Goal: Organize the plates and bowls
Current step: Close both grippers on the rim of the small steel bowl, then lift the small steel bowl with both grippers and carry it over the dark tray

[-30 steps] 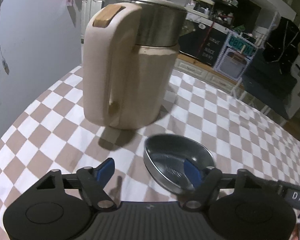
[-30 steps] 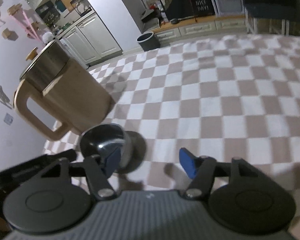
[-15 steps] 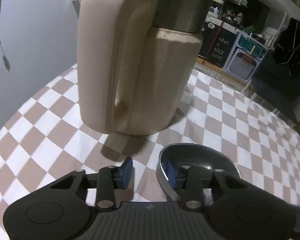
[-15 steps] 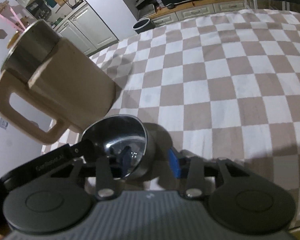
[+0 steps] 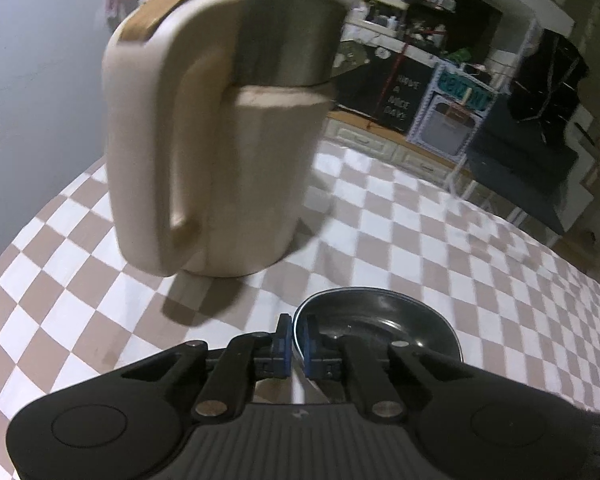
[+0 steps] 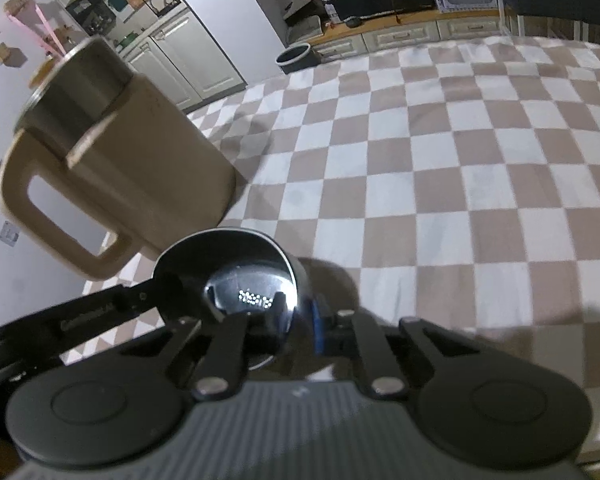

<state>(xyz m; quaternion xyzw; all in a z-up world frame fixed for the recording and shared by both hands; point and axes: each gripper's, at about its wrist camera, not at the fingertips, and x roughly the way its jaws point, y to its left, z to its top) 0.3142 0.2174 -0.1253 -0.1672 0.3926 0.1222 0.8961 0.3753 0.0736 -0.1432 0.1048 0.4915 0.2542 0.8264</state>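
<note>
A small steel bowl (image 5: 380,332) sits low over the brown-and-white checked tablecloth. My left gripper (image 5: 295,340) is shut on the bowl's left rim, one blue pad on each side of the wall. In the right wrist view the same bowl (image 6: 236,276) shows shiny inside, and my right gripper (image 6: 300,320) is shut on its right rim. The left gripper's black arm (image 6: 88,312) reaches the bowl from the left there. No plates are in view.
A tall beige kettle (image 5: 216,140) with a steel top and a big handle stands just behind the bowl; it also shows in the right wrist view (image 6: 112,164). The checked tablecloth (image 6: 460,168) stretches to the right. Cabinets and a chalkboard stand beyond the table.
Both grippers have closed from open onto opposite sides of the bowl's rim. Both views now sit closer to the bowl and the kettle.
</note>
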